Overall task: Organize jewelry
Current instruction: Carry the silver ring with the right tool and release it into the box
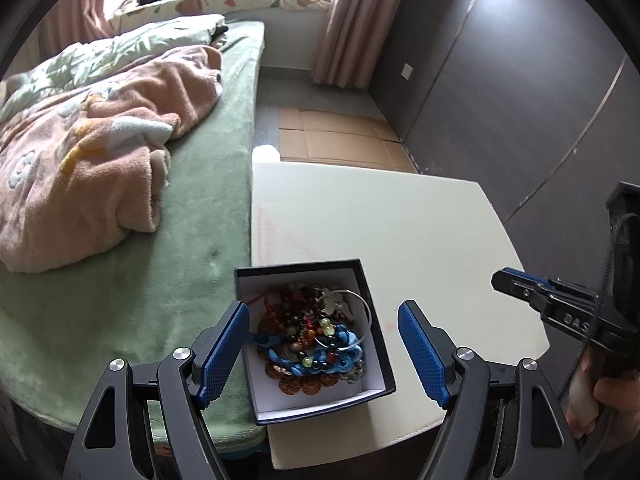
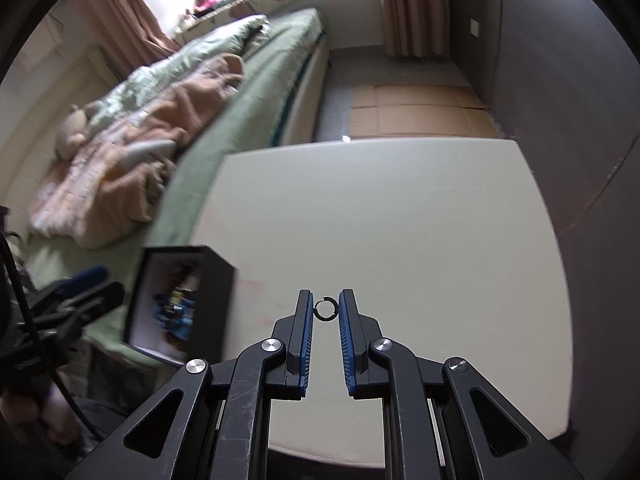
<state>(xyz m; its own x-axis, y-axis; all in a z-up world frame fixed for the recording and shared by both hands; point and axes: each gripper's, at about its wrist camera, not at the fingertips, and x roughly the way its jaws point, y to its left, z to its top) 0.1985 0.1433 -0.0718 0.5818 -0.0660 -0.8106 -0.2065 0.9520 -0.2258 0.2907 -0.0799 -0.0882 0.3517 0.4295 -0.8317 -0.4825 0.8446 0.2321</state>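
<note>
A dark jewelry box (image 1: 316, 344) with a white lining sits at the near left edge of the cream table (image 1: 380, 216). It holds a heap of bead bracelets, blue cord pieces and a silver bangle (image 1: 360, 320). My left gripper (image 1: 324, 320) is open, its fingers straddling the box from above. My right gripper (image 2: 325, 309) is shut on a small dark ring (image 2: 325, 309), held above the bare table (image 2: 400, 220). The box (image 2: 180, 304) shows blurred at its left. The right gripper also shows in the left wrist view (image 1: 516, 286).
A bed with a green sheet (image 1: 132, 280) and a pink blanket (image 1: 88, 152) lies against the table's left side. Flattened cardboard (image 1: 340, 136) covers the floor beyond the table. A dark wall (image 1: 520, 80) runs along the right.
</note>
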